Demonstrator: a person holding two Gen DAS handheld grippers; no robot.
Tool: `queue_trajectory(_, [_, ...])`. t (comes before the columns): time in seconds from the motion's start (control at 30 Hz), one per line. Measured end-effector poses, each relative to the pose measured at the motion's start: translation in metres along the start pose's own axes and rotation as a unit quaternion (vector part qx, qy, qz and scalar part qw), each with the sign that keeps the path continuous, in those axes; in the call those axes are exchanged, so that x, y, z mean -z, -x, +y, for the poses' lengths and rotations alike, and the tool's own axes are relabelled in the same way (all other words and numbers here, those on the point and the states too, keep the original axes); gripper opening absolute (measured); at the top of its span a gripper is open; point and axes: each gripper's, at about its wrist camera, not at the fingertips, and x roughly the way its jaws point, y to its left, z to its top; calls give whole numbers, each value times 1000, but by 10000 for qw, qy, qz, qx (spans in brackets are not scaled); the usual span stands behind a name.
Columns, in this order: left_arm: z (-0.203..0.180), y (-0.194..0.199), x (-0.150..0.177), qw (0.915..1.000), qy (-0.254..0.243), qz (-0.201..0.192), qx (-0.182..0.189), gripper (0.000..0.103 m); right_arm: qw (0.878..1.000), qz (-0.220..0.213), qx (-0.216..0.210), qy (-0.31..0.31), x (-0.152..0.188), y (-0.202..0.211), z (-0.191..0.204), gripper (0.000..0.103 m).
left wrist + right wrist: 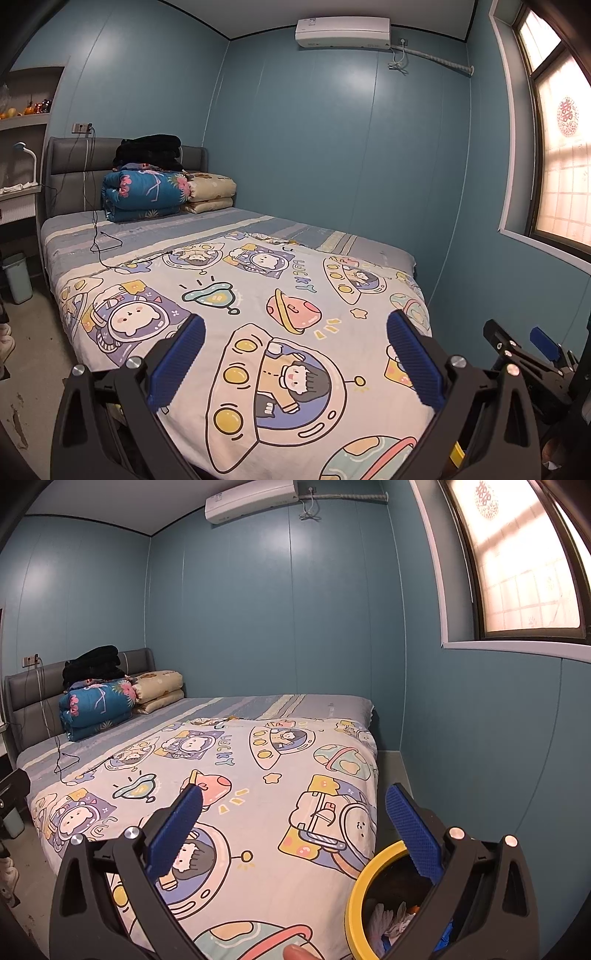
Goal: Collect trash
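Both grippers held wide apart above the foot of the bed, nothing grasped.

My left gripper (295, 354) is released, its blue pads (177, 363) spread over the cartoon-print bedspread (258, 295) with nothing between them. My right gripper (293, 829) is likewise released and empty; it also shows at the right edge of the left wrist view. The trash sits in a yellow-rimmed bin (360, 882) just beside the bed's foot corner, partly behind my right gripper's right finger; crumpled white scraps (384, 921) lie inside it. A fingertip (295, 952) shows at the bottom edge. Folded quilts (147, 192) are stacked against the headboard (70, 155). A black cable (103, 243) trails over the striped sheet.
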Motion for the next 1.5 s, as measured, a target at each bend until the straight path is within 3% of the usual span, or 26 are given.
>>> queue_trajectory(1.5, [-1, -8, 4, 9998, 5, 171, 29, 95, 9997, 220, 4, -39, 5, -9, -4, 95])
